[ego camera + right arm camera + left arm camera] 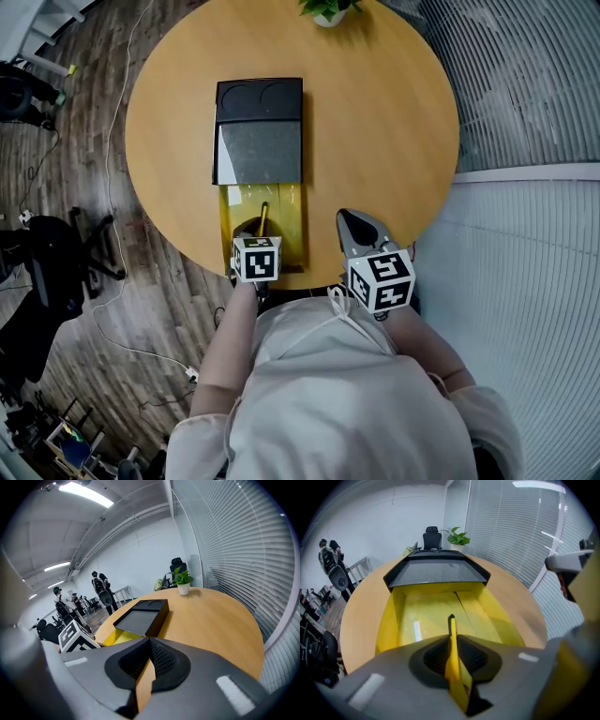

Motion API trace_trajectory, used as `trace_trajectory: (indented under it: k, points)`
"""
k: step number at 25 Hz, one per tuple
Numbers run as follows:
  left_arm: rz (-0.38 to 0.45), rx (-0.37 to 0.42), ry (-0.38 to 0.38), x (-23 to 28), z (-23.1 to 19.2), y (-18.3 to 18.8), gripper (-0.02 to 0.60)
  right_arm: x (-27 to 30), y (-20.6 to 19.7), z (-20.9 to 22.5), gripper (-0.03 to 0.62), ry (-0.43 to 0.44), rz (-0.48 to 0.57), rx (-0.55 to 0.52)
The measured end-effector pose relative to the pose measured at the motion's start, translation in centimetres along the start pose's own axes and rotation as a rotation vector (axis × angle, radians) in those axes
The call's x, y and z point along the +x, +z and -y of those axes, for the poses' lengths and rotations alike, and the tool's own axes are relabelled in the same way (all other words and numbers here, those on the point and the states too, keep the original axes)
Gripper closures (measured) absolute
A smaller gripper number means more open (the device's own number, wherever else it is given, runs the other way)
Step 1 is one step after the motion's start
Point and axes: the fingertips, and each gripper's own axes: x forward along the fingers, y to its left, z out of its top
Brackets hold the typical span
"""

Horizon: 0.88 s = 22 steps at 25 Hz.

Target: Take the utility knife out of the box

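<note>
The round counter leaves bare wood all around the box, so I judge the lift should finish well clear of it. The box sits at the near edge, its black cover lying over the far half and the yellow inside open.

The left tongs reach down into that opening and pinch the utility knife edge-on. A straight rise with a steady squeeze should stop the slim body pivoting or catching a wall.

The right tongs are pressed together on nothing, just right of the box, and could steady it.

The counter is smooth pale wood. The box is rectangular and glossy yellow, and the matte cover has 2 round dents. The pads are dark and ribbed. The knife is a thin, flat yellow bar.
</note>
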Motion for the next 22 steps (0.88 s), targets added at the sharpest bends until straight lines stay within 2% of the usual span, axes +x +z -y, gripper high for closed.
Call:
trace_trajectory:
  k: [6, 9, 16, 22]
  points:
    - [-0.002, -0.013, -0.025, -0.4, -0.1, -0.1, 0.531, -0.3, 0.7, -0.3, 0.592, 0.001, 0.009, -0.011]
    - [0.036, -0.017, -0.024, -1.4, -0.5, 0.6, 0.53, -0.4, 1.1, -0.5, 0.592, -0.002, 0.022, -0.016]
    - [0.21, 0.005, -0.032, -6.7, -0.4, 5.2, 0.529, -1.2, 3.1, -1.8, 0.592, 0.004, 0.078, -0.043]
    - [0.419, 0.016, -0.042, -12.7, 0.2, 10.5, 0.529, -2.6, 5.7, -2.7, 0.592, 0.008, 0.163, -0.073]
